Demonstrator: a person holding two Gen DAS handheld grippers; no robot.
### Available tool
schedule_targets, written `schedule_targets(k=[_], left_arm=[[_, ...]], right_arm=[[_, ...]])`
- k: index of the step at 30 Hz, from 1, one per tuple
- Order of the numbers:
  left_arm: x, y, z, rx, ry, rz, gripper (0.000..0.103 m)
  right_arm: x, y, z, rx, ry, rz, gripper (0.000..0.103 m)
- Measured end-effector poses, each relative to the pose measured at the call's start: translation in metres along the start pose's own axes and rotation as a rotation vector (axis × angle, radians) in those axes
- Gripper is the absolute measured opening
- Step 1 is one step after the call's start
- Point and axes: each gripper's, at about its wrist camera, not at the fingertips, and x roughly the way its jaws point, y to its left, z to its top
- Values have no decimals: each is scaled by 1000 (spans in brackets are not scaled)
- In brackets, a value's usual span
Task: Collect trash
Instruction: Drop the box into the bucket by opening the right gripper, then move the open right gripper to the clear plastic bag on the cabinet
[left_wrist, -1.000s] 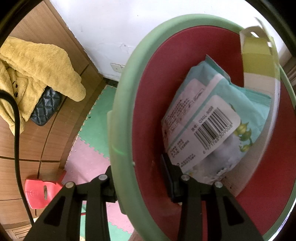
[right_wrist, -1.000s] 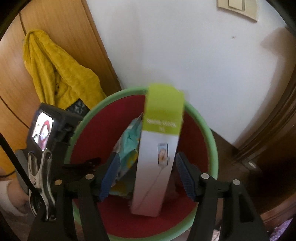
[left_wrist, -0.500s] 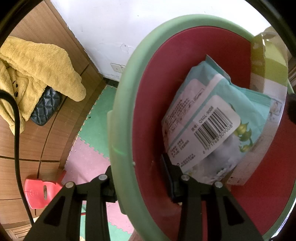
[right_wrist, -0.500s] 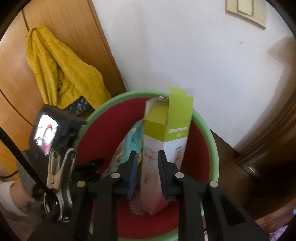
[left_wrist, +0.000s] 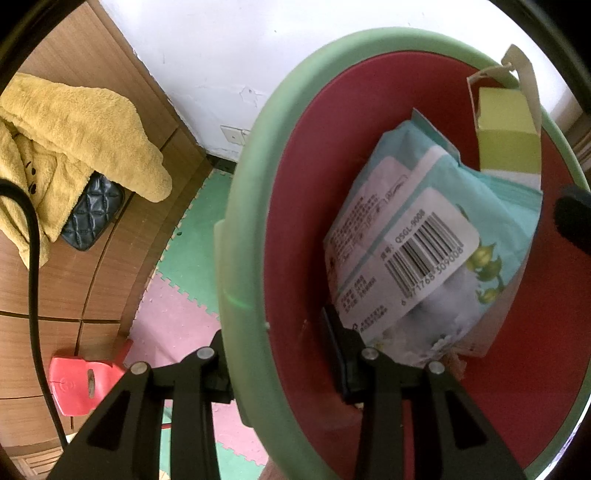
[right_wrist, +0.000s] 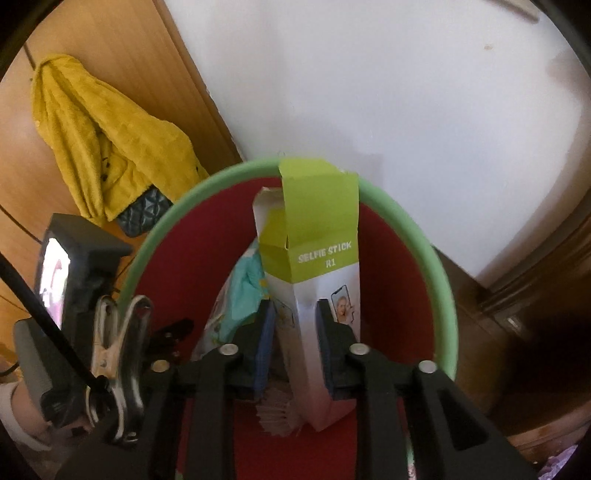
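1. Inside the green-rimmed red basin (left_wrist: 251, 229), a teal wipes packet (left_wrist: 417, 243) with a barcode label leans on the wall, and a selfie stick box (right_wrist: 325, 295) stands upright just beside it.
2. On the near edge of the basin, the left gripper (left_wrist: 284, 354) is clamped over the rim: one finger is outside the green wall and the other is inside, against the red surface (the packet's lower corner touches this inner finger).
3. The right gripper (right_wrist: 293, 343) has its fingers on both sides of the white lower part of the box; they are opening, and I cannot tell if the blue pads (right_wrist: 264, 347) press the box at this moment.
4. The lime-green top flap of the box is open and rises above the far rim of the basin.
5. Behind the basin there is a white wall (right_wrist: 406, 92) and a wooden wardrobe door (right_wrist: 110, 44), where a yellow fleece garment (left_wrist: 74, 140) hangs over a dark quilted bag (left_wrist: 92, 214).
6. The floor under the basin is covered with green and pink foam mats (left_wrist: 177, 306), and a small red plastic chair (left_wrist: 81, 384) stands near the wardrobe.
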Motion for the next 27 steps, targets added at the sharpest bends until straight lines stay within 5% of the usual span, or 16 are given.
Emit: schedule_targets(k=[11, 27], left_arm=[[0, 1, 2, 8, 14, -4, 37], [2, -1, 2, 9, 20, 2, 37]], right_arm=[[-80, -24, -13, 91, -158, -17, 43], [-167, -123, -63, 330, -278, -242, 43]])
